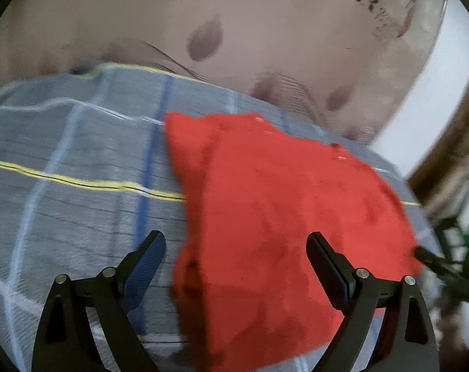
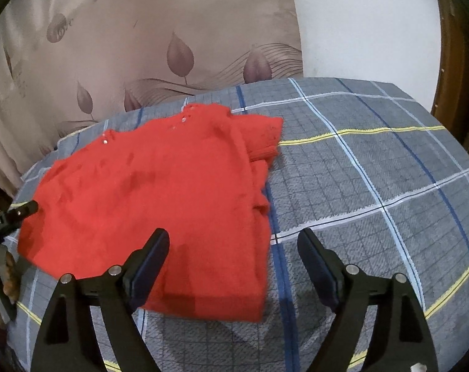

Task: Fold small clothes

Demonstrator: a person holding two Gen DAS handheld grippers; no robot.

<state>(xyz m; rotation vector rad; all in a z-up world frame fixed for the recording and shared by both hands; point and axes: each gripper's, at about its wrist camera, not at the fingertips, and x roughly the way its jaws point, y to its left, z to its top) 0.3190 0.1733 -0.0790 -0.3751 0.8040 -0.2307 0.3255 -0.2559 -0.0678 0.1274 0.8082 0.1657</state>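
We see a red knitted garment [image 2: 160, 192] lying folded on a bed covered by a grey plaid sheet [image 2: 373, 186] with blue, white and yellow lines. The garment sits toward the side of the bed nearest a beige curtain [image 2: 110, 46] printed with leaves and lettering. A ribbed cuff or hem [image 2: 265, 150] pokes out at its far right corner, and a few small pale studs show near its far edge.

Our left gripper [image 1: 236, 248] hangs above the garment's near edge with its jaws spread wide, one finger over the sheet and the other over red fabric; nothing is pinched between them. Our right gripper [image 2: 232, 245] is likewise wide apart and empty, straddling the garment's near right corner, its left finger over red cloth and its right finger over bare sheet. A white wall [image 2: 367, 21] stands behind the bed.
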